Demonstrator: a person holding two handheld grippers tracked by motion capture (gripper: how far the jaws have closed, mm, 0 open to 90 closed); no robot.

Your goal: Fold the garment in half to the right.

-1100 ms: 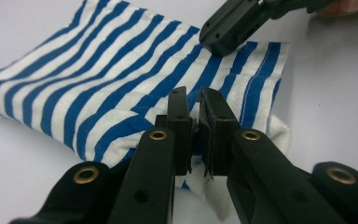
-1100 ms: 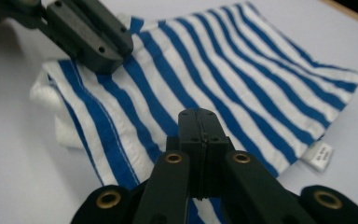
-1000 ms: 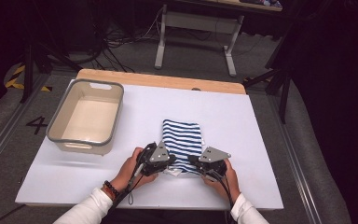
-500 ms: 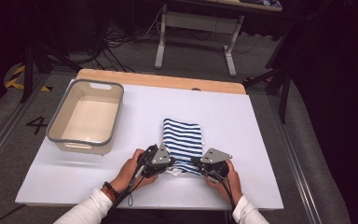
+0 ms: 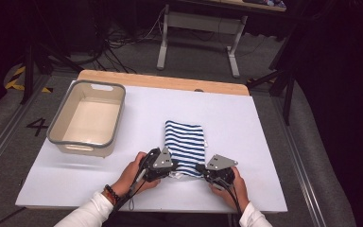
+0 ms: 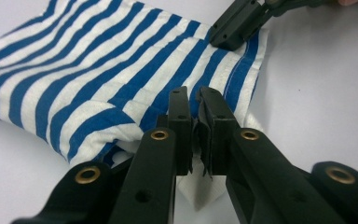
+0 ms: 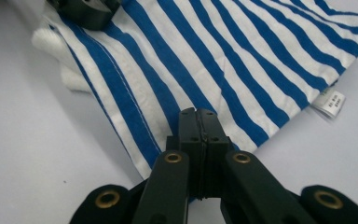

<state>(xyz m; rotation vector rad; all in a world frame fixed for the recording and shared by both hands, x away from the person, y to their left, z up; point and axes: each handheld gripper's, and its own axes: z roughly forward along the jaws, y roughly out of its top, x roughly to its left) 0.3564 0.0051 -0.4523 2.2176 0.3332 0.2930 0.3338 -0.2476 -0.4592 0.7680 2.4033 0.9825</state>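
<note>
A folded blue-and-white striped cloth [image 5: 184, 147] lies flat, its near corners pinched between the left gripper [image 5: 174, 166] and the right gripper [image 5: 199, 168], extending away from both.

Your sleeves are white, and on your left wrist you wear a dark beaded bracelet [image 5: 110, 194]. Your left gripper [image 5: 173, 165] and right gripper [image 5: 198, 167] are both black, each topped by a grey three-cornered plate with small dark screw holes. A thin black cable trails back from each along your forearm. In the gripper views, your jaws are matte black bars with brass-coloured rivets at the pivots, round holes bored through the links, and tiny screws in the pads.
</note>
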